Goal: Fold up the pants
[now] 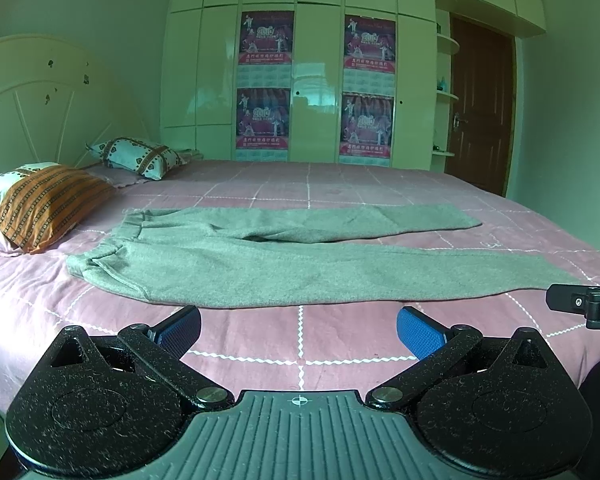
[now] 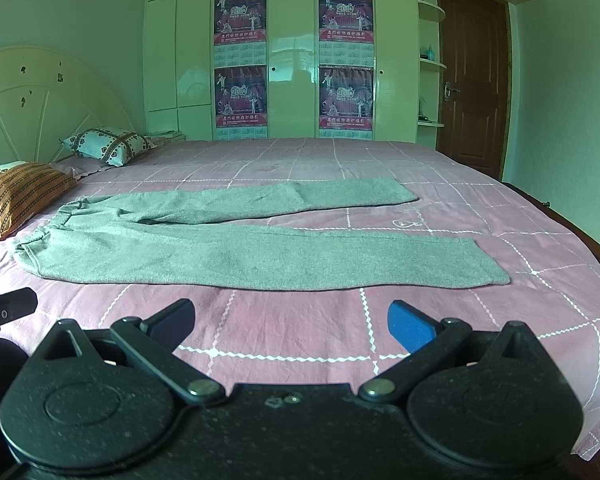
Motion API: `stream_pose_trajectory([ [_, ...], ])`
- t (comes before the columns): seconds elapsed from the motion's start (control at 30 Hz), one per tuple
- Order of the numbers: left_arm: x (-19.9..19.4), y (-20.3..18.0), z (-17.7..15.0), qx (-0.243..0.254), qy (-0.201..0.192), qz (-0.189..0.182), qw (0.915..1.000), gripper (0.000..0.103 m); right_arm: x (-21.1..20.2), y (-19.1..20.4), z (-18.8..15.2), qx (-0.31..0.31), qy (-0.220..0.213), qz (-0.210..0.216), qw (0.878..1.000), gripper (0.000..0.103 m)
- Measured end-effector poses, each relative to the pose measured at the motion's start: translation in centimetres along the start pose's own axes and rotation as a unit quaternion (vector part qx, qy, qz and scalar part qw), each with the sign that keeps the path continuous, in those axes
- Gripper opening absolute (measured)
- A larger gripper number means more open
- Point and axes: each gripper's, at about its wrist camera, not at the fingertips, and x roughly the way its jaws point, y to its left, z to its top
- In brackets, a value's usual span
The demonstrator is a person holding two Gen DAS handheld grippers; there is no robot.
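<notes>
Grey pants (image 1: 260, 264) lie flat on the pink checked bed (image 1: 300, 344), waistband to the left by the pillows, both legs stretched to the right and spread apart. They also show in the right wrist view (image 2: 240, 252). My left gripper (image 1: 299, 330) is open and empty, above the bed just in front of the near leg. My right gripper (image 2: 290, 322) is open and empty, also short of the near leg. The right gripper's tip shows at the right edge of the left wrist view (image 1: 588, 300).
Two pillows, one orange striped (image 1: 52, 204) and one white patterned (image 1: 140, 156), lie at the headboard on the left. A white wardrobe with posters (image 1: 316, 88) stands behind the bed. A brown door (image 1: 480, 104) is at the far right.
</notes>
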Motion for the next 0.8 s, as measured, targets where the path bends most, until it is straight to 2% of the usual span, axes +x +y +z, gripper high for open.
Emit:
stream_pose_trajectory([
  [0.8, 0.16, -0.60, -0.02, 0.015, 0.002, 0.003, 0.9999, 0.103, -0.12, 0.37, -0.25, -0.007, -0.005, 0.006, 1.000, 0.097],
])
